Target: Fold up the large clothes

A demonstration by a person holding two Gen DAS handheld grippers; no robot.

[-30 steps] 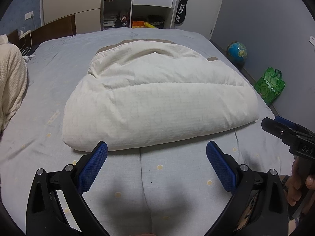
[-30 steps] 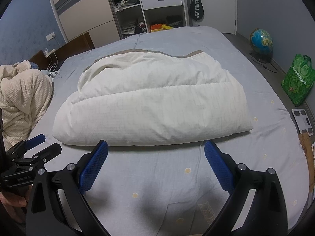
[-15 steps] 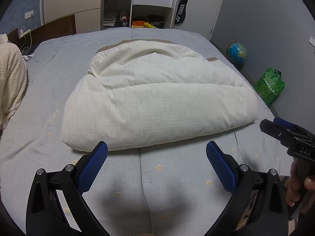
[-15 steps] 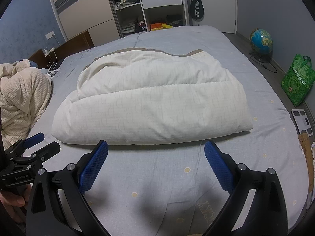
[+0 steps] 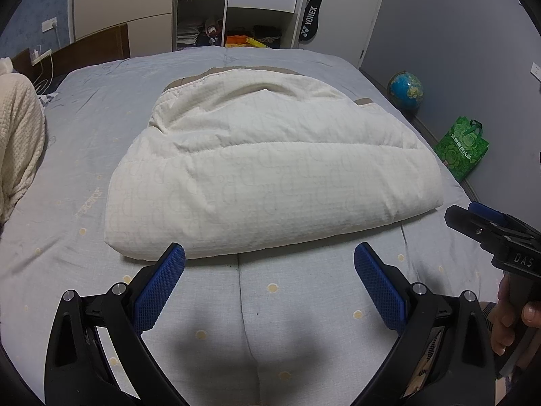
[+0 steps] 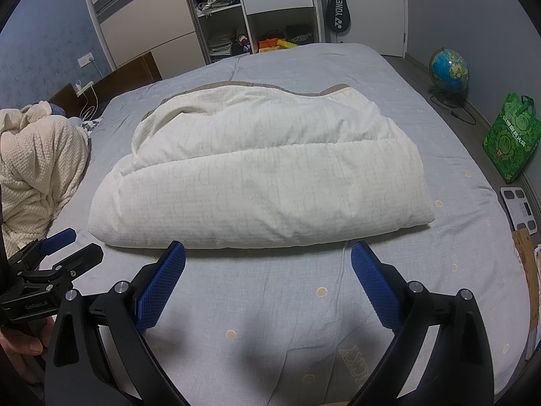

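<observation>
The folded quilt (image 5: pixel 270 172) is lying mid-bed (image 5: pixel 84 108), at 12 o'clock from both grippers. The left gripper (image 5: pixel 269 257) and right gripper (image 6: pixel 268 255) are hovering just short of its near edge, jaws spread wide, gripping nothing.

Dim, even indoor light fills both fisheye views, their edges bowed and corners black. A soft shadow pools on the pale grey dotted bedsheet (image 5: pixel 216 348) nearest the camera.

Grey bed (image 5: pixel 84 128) — folded duvet (image 5: pixel 270 176), cream blanket (image 6: pixel 37 169)
</observation>
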